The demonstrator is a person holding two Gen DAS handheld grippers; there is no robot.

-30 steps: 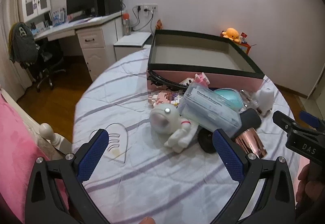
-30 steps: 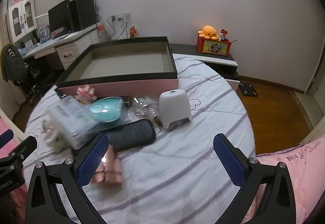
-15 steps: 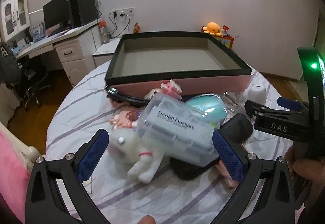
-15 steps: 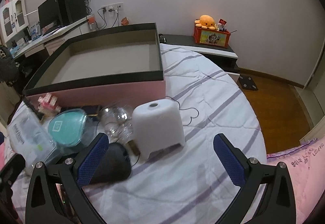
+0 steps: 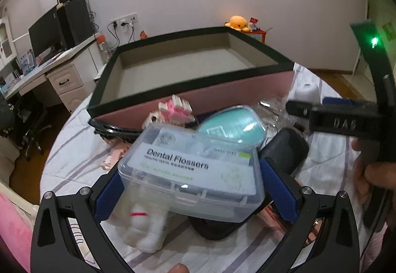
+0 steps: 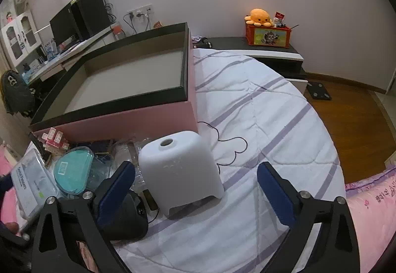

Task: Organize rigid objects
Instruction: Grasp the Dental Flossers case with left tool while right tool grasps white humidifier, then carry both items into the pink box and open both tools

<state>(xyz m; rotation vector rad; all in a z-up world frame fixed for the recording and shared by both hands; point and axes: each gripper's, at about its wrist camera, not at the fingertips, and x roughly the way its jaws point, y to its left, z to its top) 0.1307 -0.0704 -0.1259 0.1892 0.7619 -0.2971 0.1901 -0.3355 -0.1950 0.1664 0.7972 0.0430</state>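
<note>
Closing from wide, the right gripper (image 6: 195, 186) straddles the white dome-shaped device (image 6: 182, 170), pads not touching it. Only the left wrist view shows the left gripper (image 5: 190, 188), jaws wide around the clear Dental Flossers box (image 5: 191, 169); whether the pads press it I cannot tell. Beyond both tools the pink storage box (image 6: 123, 122) holds nothing visible, the teal case (image 5: 232, 124) just before it

Striped bed quilt (image 6: 259, 104) carries pink box (image 6: 128, 122), white housing (image 6: 183, 166)
</note>
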